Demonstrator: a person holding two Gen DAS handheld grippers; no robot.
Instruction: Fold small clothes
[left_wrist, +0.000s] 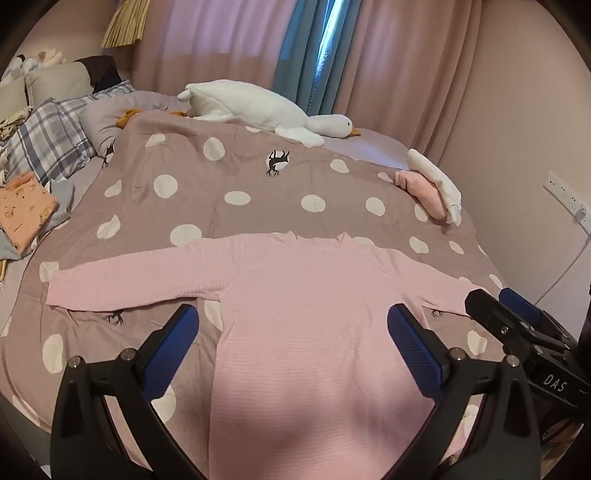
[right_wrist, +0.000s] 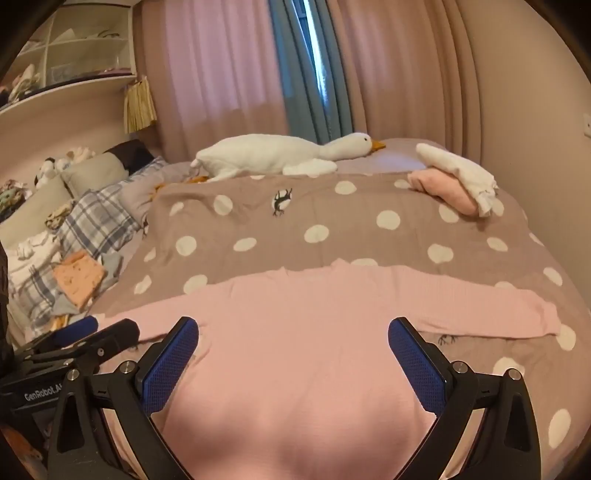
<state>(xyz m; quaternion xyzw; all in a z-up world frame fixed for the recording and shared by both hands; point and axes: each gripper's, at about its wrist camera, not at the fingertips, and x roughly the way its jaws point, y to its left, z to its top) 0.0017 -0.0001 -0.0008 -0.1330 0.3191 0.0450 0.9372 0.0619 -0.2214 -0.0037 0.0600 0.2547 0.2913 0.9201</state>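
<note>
A pink long-sleeved top (left_wrist: 314, 306) lies flat on the polka-dot bedspread (left_wrist: 221, 177), sleeves spread to both sides, neck toward the far side. It also shows in the right wrist view (right_wrist: 295, 332). My left gripper (left_wrist: 293, 325) is open and empty, hovering above the top's body. My right gripper (right_wrist: 293, 339) is open and empty, also above the body. The right gripper appears at the right edge of the left wrist view (left_wrist: 517, 314); the left gripper appears at the left edge of the right wrist view (right_wrist: 96, 332).
A white goose plush (left_wrist: 266, 110) lies at the far side of the bed. Folded pink and white clothes (left_wrist: 432, 188) sit far right. A folded orange garment (left_wrist: 22, 210) and plaid pillows (left_wrist: 48, 136) lie left. A wall (left_wrist: 517, 147) is to the right.
</note>
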